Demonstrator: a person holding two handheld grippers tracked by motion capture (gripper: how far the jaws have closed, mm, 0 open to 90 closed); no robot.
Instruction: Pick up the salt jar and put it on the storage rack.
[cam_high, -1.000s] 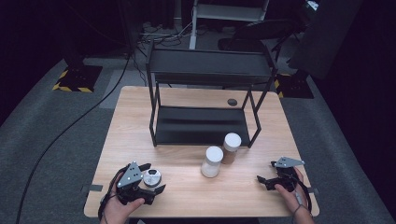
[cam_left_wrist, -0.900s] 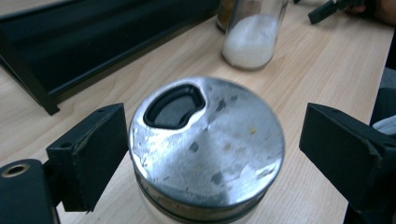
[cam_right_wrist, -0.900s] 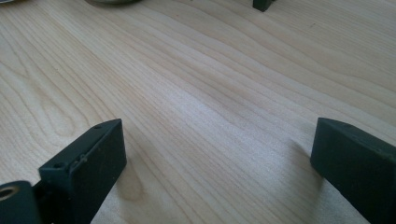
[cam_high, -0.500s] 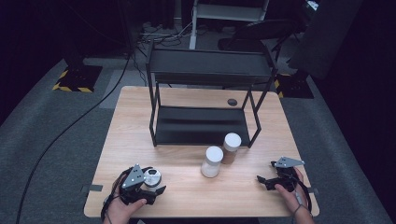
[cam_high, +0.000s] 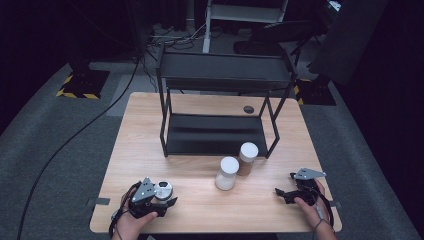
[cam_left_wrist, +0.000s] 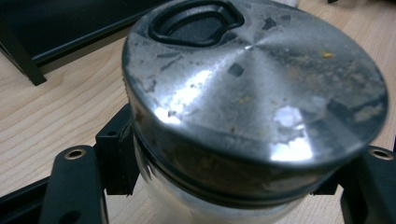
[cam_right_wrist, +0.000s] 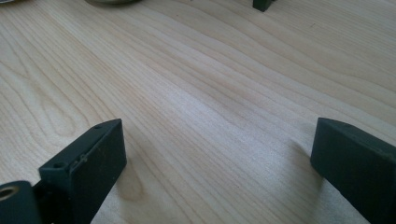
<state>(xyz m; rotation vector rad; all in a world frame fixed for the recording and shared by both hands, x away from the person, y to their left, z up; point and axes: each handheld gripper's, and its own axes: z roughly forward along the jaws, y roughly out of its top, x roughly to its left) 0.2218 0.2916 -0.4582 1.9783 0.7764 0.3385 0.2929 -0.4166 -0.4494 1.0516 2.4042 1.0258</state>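
Hidden and cut-off items, as I see them

From the left gripper view, the metal-lidded jar (cam_left_wrist: 252, 93) is cut off at 6 o'clock, its base and contents unreadable; both jaws vanish behind its body, so I cannot see the pads. In the right gripper view, a round object (cam_right_wrist: 112, 2) at 12 o'clock is cropped to a sliver, unidentifiable. In the high view, the small dark disc (cam_high: 248, 109) on the table (cam_high: 140, 145) is too small to name.
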